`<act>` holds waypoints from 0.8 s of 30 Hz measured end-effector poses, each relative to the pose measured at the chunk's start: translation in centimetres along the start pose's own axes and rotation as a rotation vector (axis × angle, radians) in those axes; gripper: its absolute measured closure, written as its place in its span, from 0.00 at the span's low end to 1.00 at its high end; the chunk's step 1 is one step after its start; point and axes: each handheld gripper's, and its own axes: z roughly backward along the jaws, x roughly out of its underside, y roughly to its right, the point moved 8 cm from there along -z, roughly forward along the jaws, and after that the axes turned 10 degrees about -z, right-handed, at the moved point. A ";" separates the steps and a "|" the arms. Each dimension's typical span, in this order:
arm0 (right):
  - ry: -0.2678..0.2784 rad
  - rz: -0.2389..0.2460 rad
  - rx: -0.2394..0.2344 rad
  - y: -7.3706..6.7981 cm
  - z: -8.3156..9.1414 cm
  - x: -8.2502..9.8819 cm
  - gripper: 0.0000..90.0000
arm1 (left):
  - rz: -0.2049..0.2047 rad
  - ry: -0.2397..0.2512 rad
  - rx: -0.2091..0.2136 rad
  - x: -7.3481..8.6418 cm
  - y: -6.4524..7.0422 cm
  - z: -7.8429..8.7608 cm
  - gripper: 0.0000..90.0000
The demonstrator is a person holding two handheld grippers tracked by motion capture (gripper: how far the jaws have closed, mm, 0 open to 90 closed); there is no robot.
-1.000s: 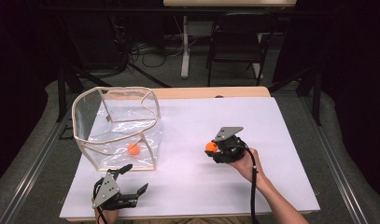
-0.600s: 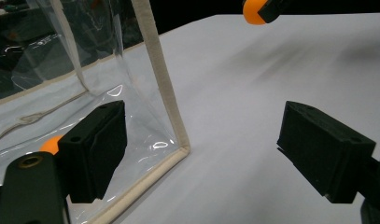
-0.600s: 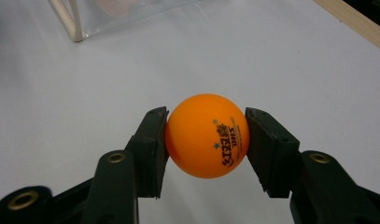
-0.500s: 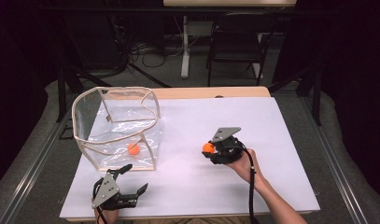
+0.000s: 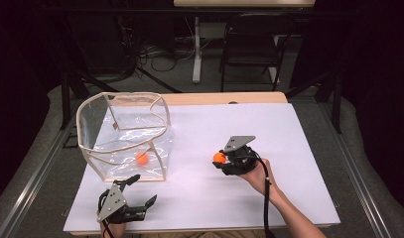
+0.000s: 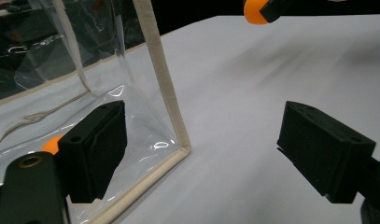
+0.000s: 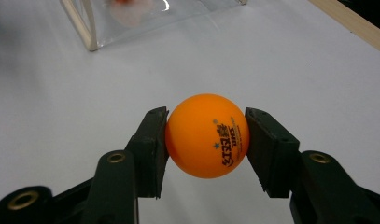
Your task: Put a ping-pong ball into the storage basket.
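Note:
My right gripper (image 7: 207, 140) is shut on an orange ping-pong ball (image 7: 207, 142) with black print, held a little above the white table. From above, that ball (image 5: 219, 157) sits at the left tip of the right gripper (image 5: 223, 159), mid-table. A clear plastic bin (image 5: 125, 134) with cream edging stands at the left, and a second orange ball (image 5: 142, 157) lies inside it. My left gripper (image 5: 142, 191) rests near the table's front edge, just in front of the bin, jaws wide open and empty. In the left gripper view the bin's corner post (image 6: 162, 79) rises between the pads (image 6: 101, 144).
The white table top (image 5: 299, 148) spreads to the right and behind the right gripper. A wooden strip (image 5: 229, 98) borders its far edge. A dark chair (image 5: 251, 49) and cables stand on the floor beyond the table.

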 end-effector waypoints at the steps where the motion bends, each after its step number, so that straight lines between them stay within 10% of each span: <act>1: 0.000 0.001 0.002 -0.1 0.0 0.0 0.56 | 0.000 0.000 0.001 0.0 0.0 0.0 0.17; 24: 0.034 0.036 -0.018 -1.4 -0.2 -2.6 0.57 | 0.007 0.003 0.002 0.0 -0.1 -0.1 0.17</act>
